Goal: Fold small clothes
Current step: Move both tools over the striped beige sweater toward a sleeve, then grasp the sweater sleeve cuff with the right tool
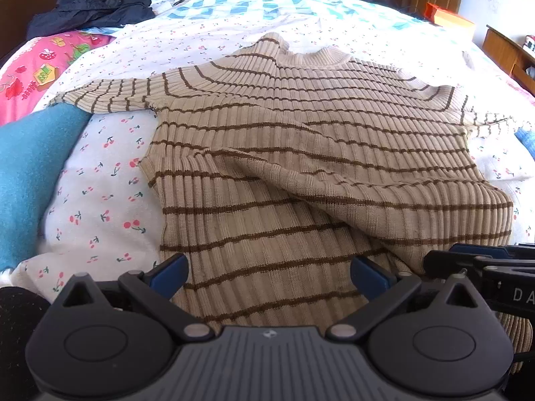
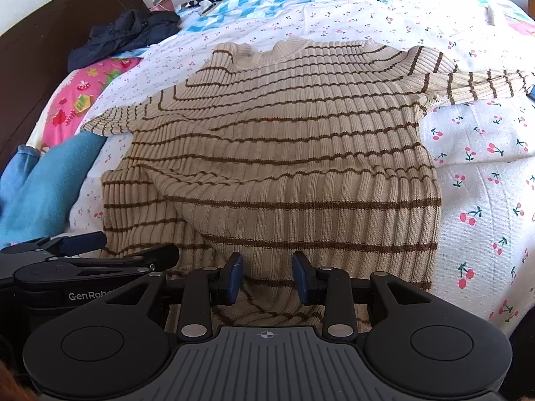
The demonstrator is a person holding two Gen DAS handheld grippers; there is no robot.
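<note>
A beige ribbed sweater (image 1: 301, 153) with brown stripes lies spread on the bed, collar far, sleeves out to both sides. My left gripper (image 1: 269, 277) hovers just over the near left part of the hem, jaws wide open, nothing between them. My right gripper (image 2: 267, 277) is at the near right hem. Its blue pads (image 2: 234, 277) stand partway apart with knit sweater (image 2: 267, 173) fabric filling the gap. A raised fold runs diagonally across the body toward it. The right gripper also shows side-on as the black fingers (image 1: 474, 264) in the left wrist view.
The bed carries a white cherry-print sheet (image 2: 474, 180). A blue cloth (image 1: 30, 173) and a pink patterned pillow (image 1: 36, 70) lie at the left. A dark jacket (image 1: 90, 8) lies at the far left. Wooden furniture (image 1: 505, 50) stands beyond the right side.
</note>
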